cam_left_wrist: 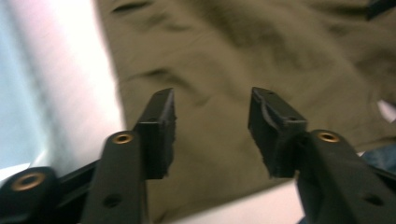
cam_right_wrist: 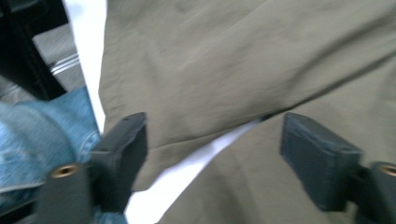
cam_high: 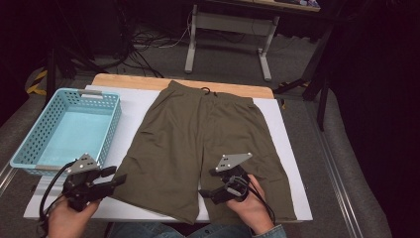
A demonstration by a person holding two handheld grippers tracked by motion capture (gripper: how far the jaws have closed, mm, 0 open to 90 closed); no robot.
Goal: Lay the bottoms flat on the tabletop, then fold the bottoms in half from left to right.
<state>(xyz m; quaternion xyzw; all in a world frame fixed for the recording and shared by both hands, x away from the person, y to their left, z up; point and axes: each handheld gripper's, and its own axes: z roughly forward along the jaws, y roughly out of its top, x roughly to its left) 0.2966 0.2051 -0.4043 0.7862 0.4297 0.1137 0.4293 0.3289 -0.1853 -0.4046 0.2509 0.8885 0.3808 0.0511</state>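
your left gripper (cam_high: 118, 174) hovers spread at the olive shorts (cam_high: 198, 134) hem; your right gripper (cam_high: 207, 184) is spread above the leg gap.

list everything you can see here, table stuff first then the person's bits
shorts: 1, olive green, spread flat on the middle of the table, waistband at the far edge, legs toward the person
basket: 1, light blue, perforated walls, on the table's left side, beside the shorts
white sheet: 1, white, covering most of the table under the shorts
table: 1, wooden top, its far edge showing past the sheet
desk frame: 1, white legs, on the floor beyond the table
cables: several, dark, on the floor beyond the table
left gripper: 1, black, open, at the outer hem of the left leg
right gripper: 1, black, open, over the gap between the two legs
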